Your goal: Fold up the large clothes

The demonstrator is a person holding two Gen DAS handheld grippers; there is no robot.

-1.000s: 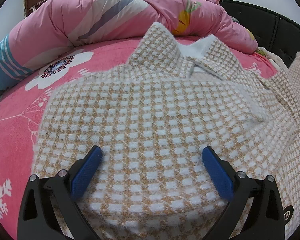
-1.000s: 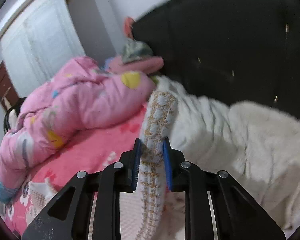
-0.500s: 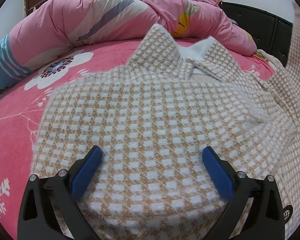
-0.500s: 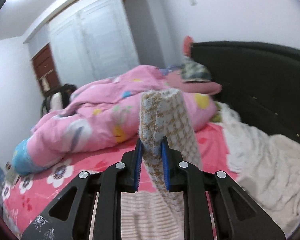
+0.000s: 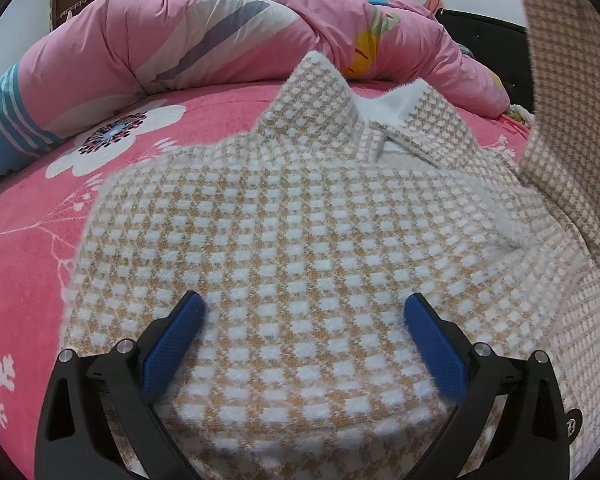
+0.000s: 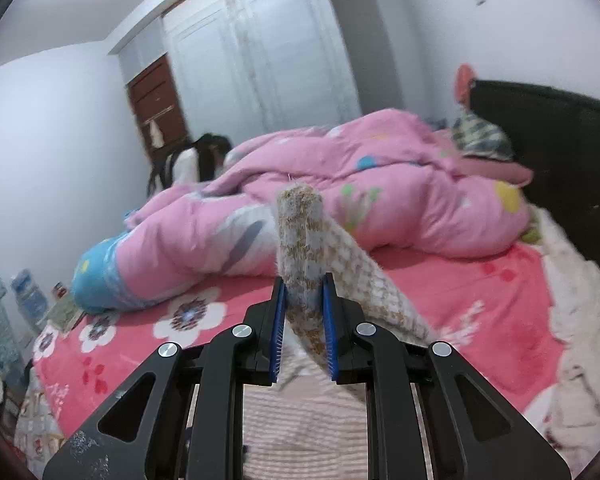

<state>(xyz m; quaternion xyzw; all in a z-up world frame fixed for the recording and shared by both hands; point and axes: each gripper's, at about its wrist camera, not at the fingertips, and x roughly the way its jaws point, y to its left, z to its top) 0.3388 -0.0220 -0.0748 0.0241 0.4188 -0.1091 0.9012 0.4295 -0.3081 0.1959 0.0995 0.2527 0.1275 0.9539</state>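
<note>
A tan-and-white checked knit garment [image 5: 284,220] lies spread on the pink bed, collar at the far end. My left gripper [image 5: 300,312] rests on its near part, wide open, blue pads pressing down on the fabric with nothing pinched. One sleeve [image 5: 568,92] of the garment is lifted high along the right edge of the left wrist view. My right gripper [image 6: 303,292] is shut on that sleeve's cuff [image 6: 300,236], which sticks up past the blue pads; the rest of the sleeve trails down to the right.
A pink quilt [image 6: 380,204] is piled along the far side of the bed [image 5: 24,264]. A black headboard [image 6: 560,152] stands at the right, with a white fluffy blanket [image 6: 580,320] below it. A person [image 6: 196,160] sits beyond the quilt. White wardrobe doors [image 6: 268,60] fill the back wall.
My right gripper has carried the sleeve up and swung left, from facing the headboard to facing the quilt. In the left wrist view the sleeve has risen at the right. The left gripper stayed put.
</note>
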